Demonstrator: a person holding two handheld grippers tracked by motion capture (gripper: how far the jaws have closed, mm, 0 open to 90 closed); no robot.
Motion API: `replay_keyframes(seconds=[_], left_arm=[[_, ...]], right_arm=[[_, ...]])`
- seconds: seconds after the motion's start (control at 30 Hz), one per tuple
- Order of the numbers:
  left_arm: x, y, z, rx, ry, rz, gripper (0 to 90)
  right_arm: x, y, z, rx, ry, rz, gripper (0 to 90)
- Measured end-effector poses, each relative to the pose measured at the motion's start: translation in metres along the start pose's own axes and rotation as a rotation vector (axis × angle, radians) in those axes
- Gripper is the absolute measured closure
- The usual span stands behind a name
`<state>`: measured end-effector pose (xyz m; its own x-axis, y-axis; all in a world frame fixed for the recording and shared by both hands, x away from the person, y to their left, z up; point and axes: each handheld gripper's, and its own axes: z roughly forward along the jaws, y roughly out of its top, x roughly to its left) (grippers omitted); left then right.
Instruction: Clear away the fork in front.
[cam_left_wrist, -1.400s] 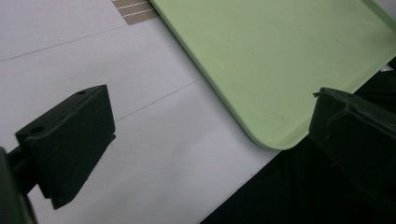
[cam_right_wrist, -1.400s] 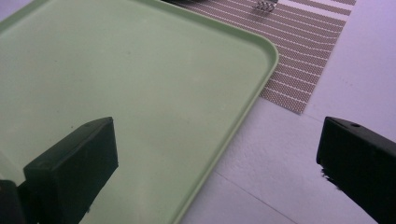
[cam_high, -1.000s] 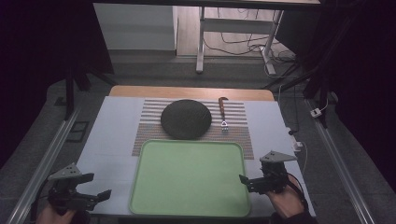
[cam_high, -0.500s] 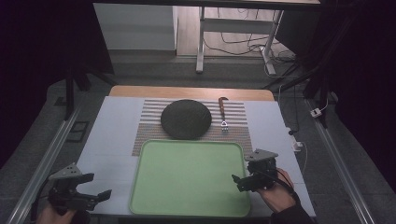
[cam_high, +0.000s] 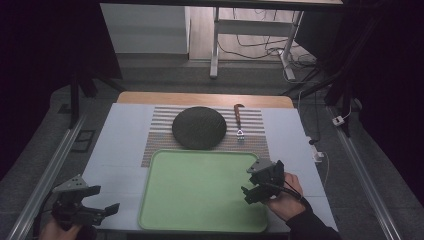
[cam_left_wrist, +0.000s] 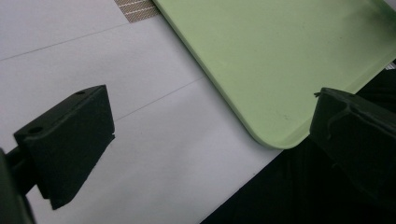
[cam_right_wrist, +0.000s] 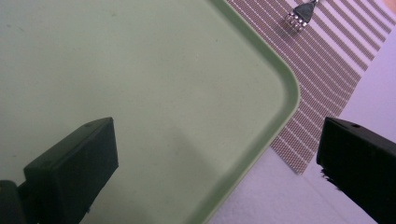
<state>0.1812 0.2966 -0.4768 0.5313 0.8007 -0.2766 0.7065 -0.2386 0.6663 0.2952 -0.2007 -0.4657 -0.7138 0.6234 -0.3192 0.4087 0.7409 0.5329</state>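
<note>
So far nothing has been picked up: the flat pale-green plastic tray (cam_high: 200, 192) lies bare at the near edge of the white-topped bench (cam_high: 120, 145), its far edge overlapping the brown striped woven placemat (cam_high: 255, 142). On that mat sit the round dark textured plate (cam_high: 199, 127) and, just beside it, the metal fork with a reddish-brown handle (cam_high: 239, 122). The right gripper (cam_high: 252, 184) hovers over the tray's right side, jaws wide apart and empty. The left gripper (cam_high: 102, 209) waits off the tray's near-left corner, likewise spread. Judging by this, loading the tray is all still to do.
</note>
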Motion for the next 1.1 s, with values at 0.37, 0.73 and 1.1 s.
replay_keyframes(seconds=[0.37, 0.73, 1.1], left_arm=[[0.000, 0.000, 0.000, 0.002, 0.000, -0.002, 0.0], [0.000, 0.000, 0.001, 0.004, -0.004, -0.005, 0.0], [0.000, 0.000, 0.001, 0.008, -0.004, -0.003, 0.1]], right_arm=[[0.001, 0.016, 0.017, 0.049, -0.083, -0.134, 0.0], [-0.006, 0.031, 0.032, 0.072, -0.178, -0.263, 14.9], [-0.020, 0.043, 0.047, 0.097, -0.227, -0.325, 39.1]])
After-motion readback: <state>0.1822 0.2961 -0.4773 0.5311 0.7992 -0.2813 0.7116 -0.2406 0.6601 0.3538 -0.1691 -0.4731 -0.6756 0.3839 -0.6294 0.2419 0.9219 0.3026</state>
